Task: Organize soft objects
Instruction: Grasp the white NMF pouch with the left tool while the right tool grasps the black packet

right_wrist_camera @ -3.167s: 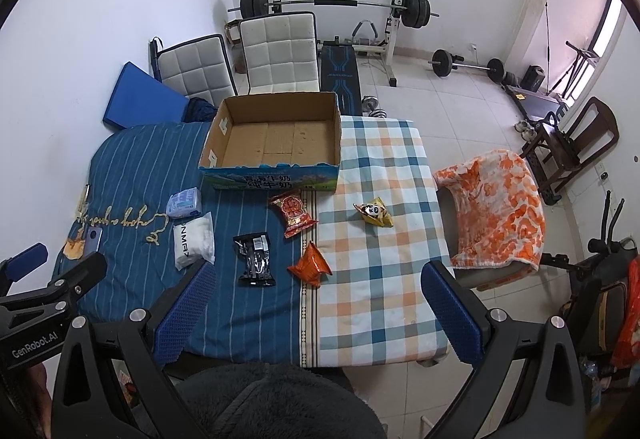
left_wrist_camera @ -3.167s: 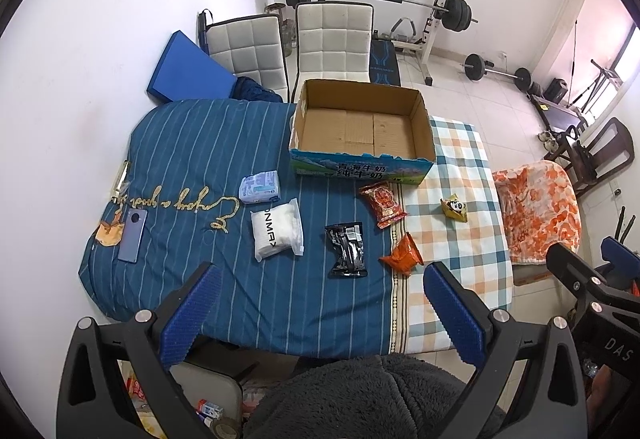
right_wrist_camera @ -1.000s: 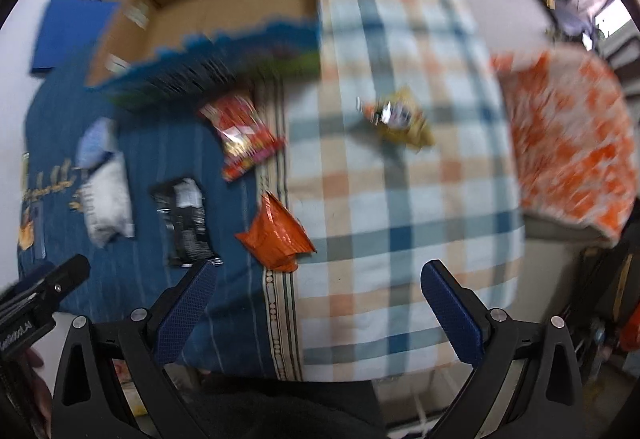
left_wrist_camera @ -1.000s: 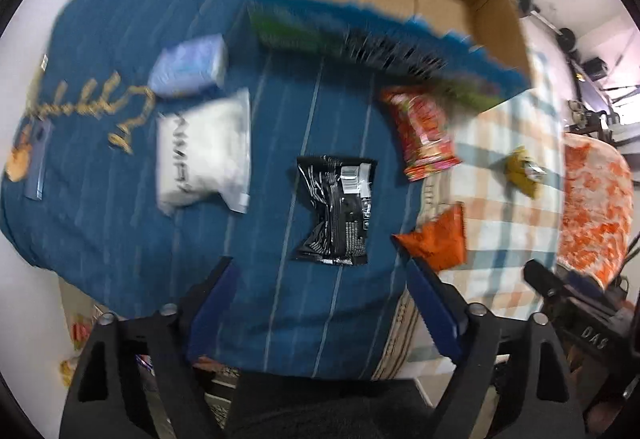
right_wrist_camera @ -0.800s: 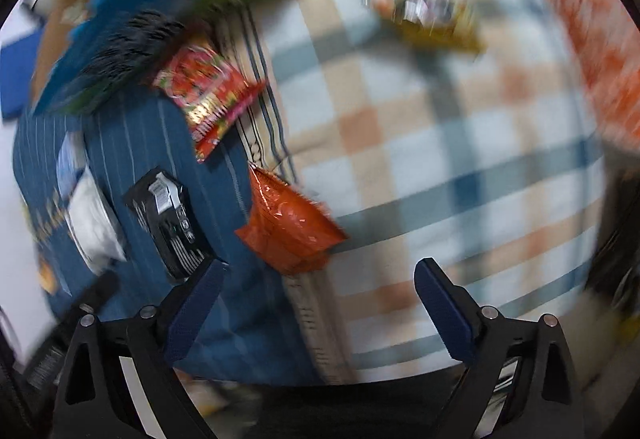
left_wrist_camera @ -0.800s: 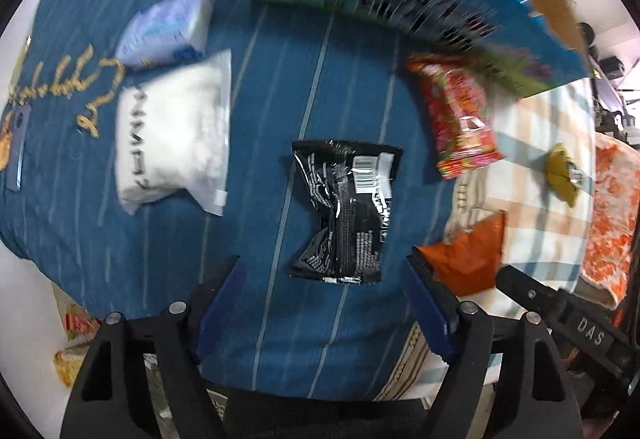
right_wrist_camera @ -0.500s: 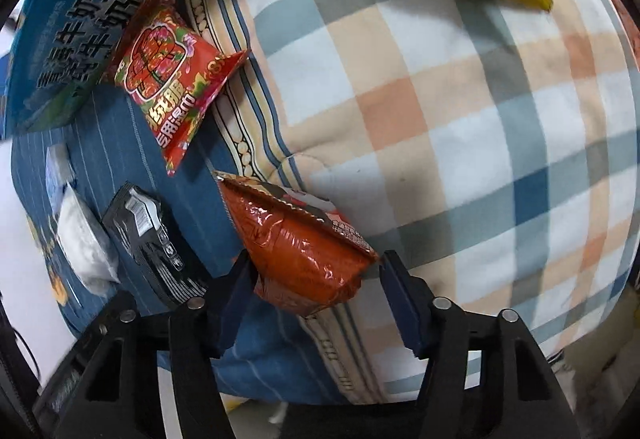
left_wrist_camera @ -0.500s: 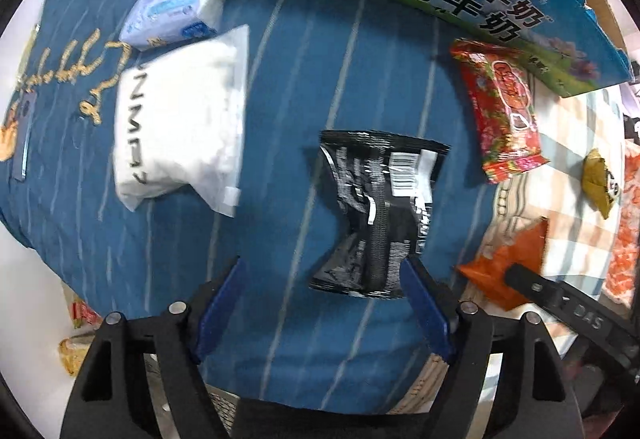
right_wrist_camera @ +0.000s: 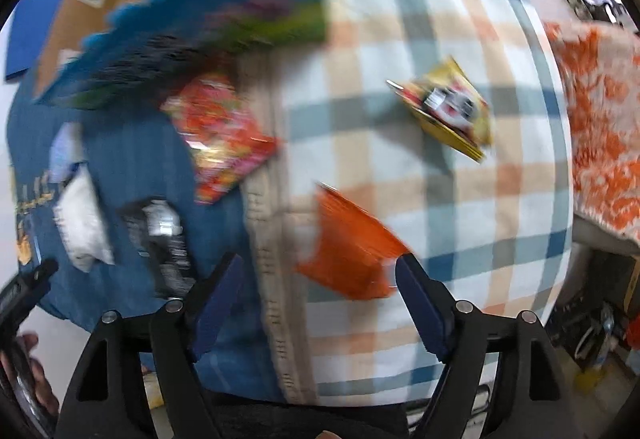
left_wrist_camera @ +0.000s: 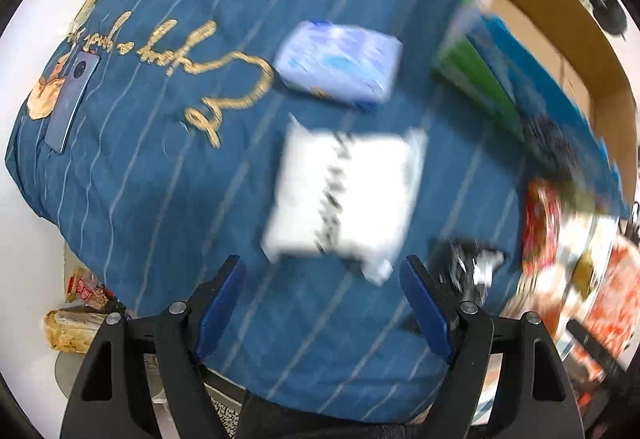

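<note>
Left tool (left_wrist_camera: 322, 303) now over white pack (left_wrist_camera: 344, 199) (blurred)

No legible text, all blurred.

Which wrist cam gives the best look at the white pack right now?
Left wrist: the white pack lies large and central, just ahead of the open left gripper, though motion-blurred. The right wrist view shows it only as a small, blurred shape at the left edge.
</note>
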A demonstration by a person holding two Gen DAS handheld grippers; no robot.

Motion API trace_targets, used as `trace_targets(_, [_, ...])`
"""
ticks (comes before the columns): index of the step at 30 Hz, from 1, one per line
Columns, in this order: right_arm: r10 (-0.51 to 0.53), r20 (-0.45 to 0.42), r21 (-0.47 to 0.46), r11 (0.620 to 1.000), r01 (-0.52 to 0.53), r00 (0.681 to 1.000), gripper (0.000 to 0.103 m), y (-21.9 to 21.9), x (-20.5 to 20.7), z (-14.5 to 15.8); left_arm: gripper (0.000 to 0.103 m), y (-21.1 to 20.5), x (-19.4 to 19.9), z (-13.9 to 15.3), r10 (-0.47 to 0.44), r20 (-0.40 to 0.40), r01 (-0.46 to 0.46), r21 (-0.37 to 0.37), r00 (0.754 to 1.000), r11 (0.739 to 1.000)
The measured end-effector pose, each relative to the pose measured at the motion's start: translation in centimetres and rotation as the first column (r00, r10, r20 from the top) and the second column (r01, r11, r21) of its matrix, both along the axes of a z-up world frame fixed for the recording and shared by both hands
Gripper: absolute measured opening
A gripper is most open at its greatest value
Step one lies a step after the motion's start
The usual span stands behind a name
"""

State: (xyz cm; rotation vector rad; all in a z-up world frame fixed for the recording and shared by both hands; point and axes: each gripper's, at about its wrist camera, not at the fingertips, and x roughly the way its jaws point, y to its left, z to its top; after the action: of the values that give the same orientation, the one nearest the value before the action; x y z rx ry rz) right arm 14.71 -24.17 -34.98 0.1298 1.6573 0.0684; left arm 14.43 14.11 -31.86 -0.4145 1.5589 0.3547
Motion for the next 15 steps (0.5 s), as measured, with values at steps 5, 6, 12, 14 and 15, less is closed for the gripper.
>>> trace_targets(5, [0.019, -0.053, 0.067, 0.998, -0.015, 0.998, 0.082, 7.1, 1.2, -0.4, 0.078, 1.9, 3.3, -2.1, -0.054, -0.054, 0.050, -0.066, 0.997, 0.997])
trace_targets(6, [0.019, -0.061, 0.079, 0.997, -0.014, 0.998, 0.082, 8.3, 1.5, -1.2, 0.078, 2.0, 3.7, -3.2, -0.077, -0.075, 0.071, -0.078, 0.994, 0.994])
trace_targets(12, [0.005, -0.123, 0.041, 0.999, 0.000, 0.992, 0.082, 13.6, -0.1, -5.4, 0.098, 1.8, 5.0, -8.4, -0.122, -0.123, 0.097, -0.196, 0.985, 0.976])
trace_targets(14, [-0.005, -0.144, 0.021, 1.000, 0.008, 0.990, 0.082, 14.3, -0.8, -6.4, 0.098, 1.8, 5.4, -9.5, -0.102, -0.111, 0.073, -0.236, 0.989, 0.969])
trace_targets(15, [-0.014, -0.149, 0.014, 1.000, 0.016, 0.989, 0.082, 14.4, -1.2, -6.7, 0.097, 1.8, 5.4, -9.9, -0.096, -0.106, 0.068, -0.243, 0.990, 0.968])
